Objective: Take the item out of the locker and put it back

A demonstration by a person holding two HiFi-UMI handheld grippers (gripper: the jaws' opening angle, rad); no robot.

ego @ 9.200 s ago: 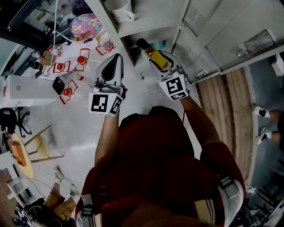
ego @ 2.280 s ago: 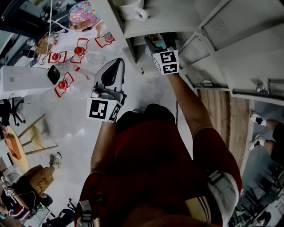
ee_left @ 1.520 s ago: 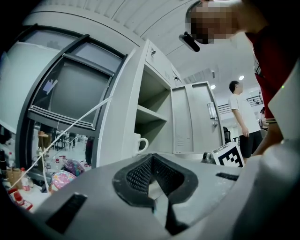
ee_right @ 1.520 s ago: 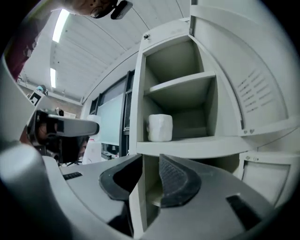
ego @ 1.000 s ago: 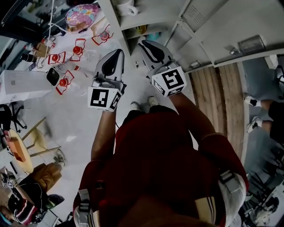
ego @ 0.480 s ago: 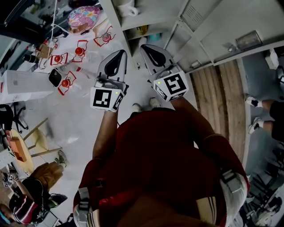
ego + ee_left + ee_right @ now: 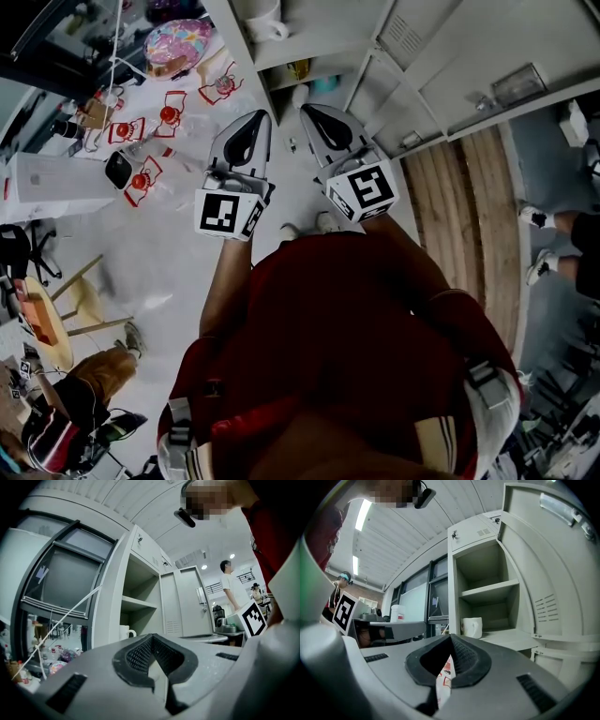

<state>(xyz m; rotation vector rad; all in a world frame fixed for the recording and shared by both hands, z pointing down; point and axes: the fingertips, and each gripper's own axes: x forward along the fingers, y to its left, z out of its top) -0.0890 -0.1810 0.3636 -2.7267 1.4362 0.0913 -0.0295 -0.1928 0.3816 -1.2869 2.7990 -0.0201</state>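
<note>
The grey locker (image 7: 309,42) stands open in front of me. A yellow item (image 7: 300,67) lies inside its lower compartment beside something teal (image 7: 326,84). A white mug (image 7: 265,21) sits on the shelf above; it also shows in the left gripper view (image 7: 125,632) and the right gripper view (image 7: 472,626). My right gripper (image 7: 309,111) (image 7: 451,637) is outside the locker, shut and empty. My left gripper (image 7: 258,117) (image 7: 152,637) hangs next to it, also shut with nothing in it. The yellow item is hidden in both gripper views.
The locker door (image 7: 553,564) is swung wide to the right. A table (image 7: 187,112) at the left carries red-and-white items, a pink round thing (image 7: 178,45) and a white box (image 7: 56,183). A person (image 7: 229,581) stands behind; feet (image 7: 539,220) show at right.
The right gripper earlier held a yellow bottle, then reached into the locker. It has since drawn back empty, its jaws have closed, and it has settled beside the left gripper.
</note>
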